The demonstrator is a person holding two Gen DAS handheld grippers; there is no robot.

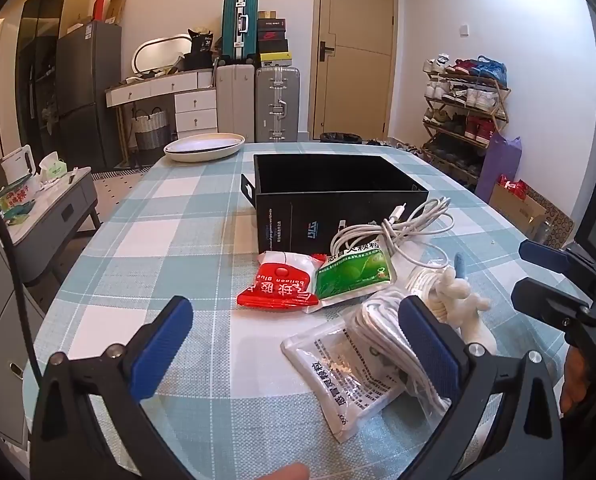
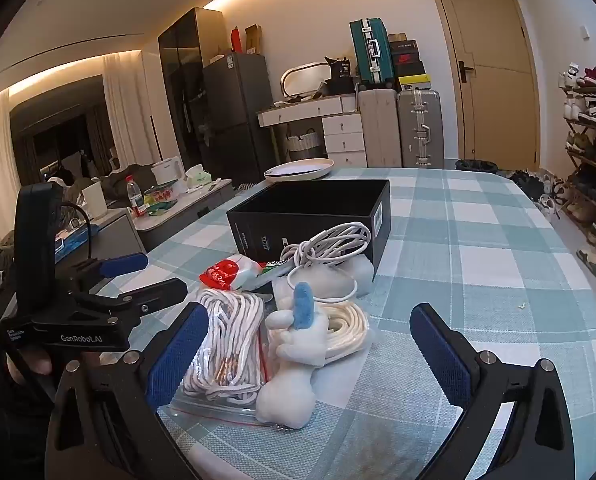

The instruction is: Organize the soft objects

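An open black box (image 1: 329, 196) stands on the checked table; it also shows in the right wrist view (image 2: 309, 216). In front of it lie a red packet (image 1: 278, 286), a green packet (image 1: 351, 274), a coiled white cable (image 1: 401, 228), a clear bag of white cord (image 1: 373, 360) and a white plush toy (image 2: 294, 356) with a blue ear. My left gripper (image 1: 298, 344) is open and empty, just before the red packet and the bag. My right gripper (image 2: 309, 348) is open and empty, with the plush toy between its fingers.
A stack of white plates (image 1: 204, 146) sits at the table's far edge. A bagged cream cord coil (image 2: 345, 328) lies beside the toy. The table's left edge drops to a low side cabinet (image 1: 54, 208). A shoe rack (image 1: 463, 112) stands on the right.
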